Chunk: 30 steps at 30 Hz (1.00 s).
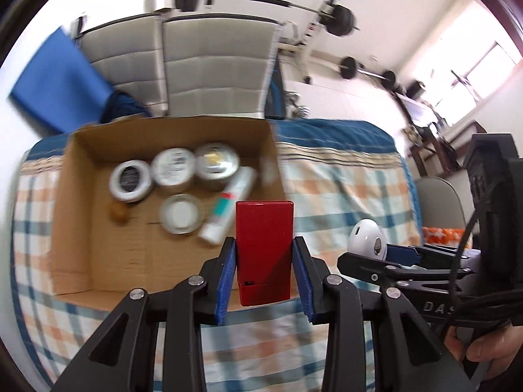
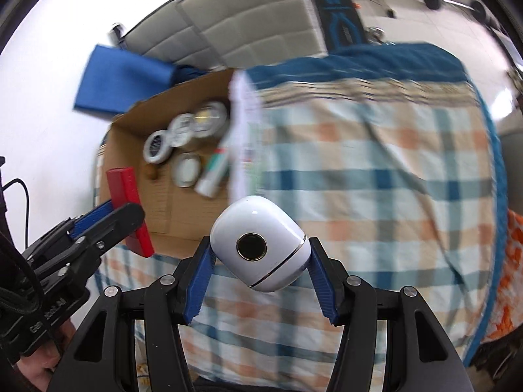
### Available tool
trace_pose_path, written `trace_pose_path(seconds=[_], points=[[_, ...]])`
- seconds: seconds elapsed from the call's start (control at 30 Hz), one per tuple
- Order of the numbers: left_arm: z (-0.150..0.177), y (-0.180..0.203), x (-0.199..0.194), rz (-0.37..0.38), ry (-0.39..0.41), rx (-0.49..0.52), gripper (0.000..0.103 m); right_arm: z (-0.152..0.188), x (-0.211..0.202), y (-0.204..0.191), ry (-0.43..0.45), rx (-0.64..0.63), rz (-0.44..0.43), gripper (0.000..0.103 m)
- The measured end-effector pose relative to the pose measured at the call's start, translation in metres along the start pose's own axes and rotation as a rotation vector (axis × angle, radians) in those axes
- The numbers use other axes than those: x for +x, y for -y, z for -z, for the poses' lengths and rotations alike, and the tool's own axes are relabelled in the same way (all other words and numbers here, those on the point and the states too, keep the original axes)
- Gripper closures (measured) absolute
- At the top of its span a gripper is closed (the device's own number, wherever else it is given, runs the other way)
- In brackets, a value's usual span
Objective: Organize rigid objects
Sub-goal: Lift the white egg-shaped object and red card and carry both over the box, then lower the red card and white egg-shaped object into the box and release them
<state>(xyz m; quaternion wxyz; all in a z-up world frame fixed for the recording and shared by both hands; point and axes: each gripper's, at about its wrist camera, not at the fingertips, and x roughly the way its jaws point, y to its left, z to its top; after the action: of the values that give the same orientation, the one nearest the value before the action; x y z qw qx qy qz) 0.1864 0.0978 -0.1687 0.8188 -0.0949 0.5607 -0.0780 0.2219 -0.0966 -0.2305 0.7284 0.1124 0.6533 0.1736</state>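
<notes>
The left gripper (image 1: 264, 274) is clamped on a flat red rectangular case (image 1: 264, 254), held above the near edge of the open brown cardboard box (image 1: 81, 228). The right gripper (image 2: 260, 276) grips a rounded white plastic device (image 2: 260, 245) over the checked tablecloth (image 2: 376, 179). Its body shows the letters "DAS". The labels on the round tins (image 1: 173, 166) and the white tube (image 1: 228, 205) inside the box are too blurred to read.

The round tins (image 1: 176, 166) in the cardboard box (image 1: 81, 215) are blurry, so their labels cannot be read. The red case (image 1: 264, 251) hides part of the box's front wall. The picture's edge cuts off the person's hand (image 1: 483, 356).
</notes>
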Motion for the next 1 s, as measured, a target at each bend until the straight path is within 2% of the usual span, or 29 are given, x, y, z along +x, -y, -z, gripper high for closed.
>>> trace_pose_path(seconds=[0.13, 0.33, 0.5, 0.67, 1.0], points=[[0.003, -0.054, 0.004, -0.038, -0.022, -0.061, 0.072, -0.008, 0.022, -0.052, -0.008, -0.047, -0.012, 0.044], [0.005, -0.121, 0.046, -0.035, -0.143, -0.133, 0.072, -0.017, 0.093, -0.105, -0.086, -0.051, 0.013, 0.044], [0.003, -0.158, 0.093, -0.03, -0.246, -0.167, 0.072, -0.022, 0.155, -0.118, -0.163, 0.023, 0.031, 0.044], [-0.002, -0.184, 0.129, -0.014, -0.328, -0.189, 0.072, -0.027, 0.199, -0.118, -0.229, 0.085, 0.038, 0.044], [-0.007, -0.21, 0.163, -0.009, -0.42, -0.202, 0.072, -0.043, 0.24, -0.131, -0.281, 0.132, 0.082, 0.044]])
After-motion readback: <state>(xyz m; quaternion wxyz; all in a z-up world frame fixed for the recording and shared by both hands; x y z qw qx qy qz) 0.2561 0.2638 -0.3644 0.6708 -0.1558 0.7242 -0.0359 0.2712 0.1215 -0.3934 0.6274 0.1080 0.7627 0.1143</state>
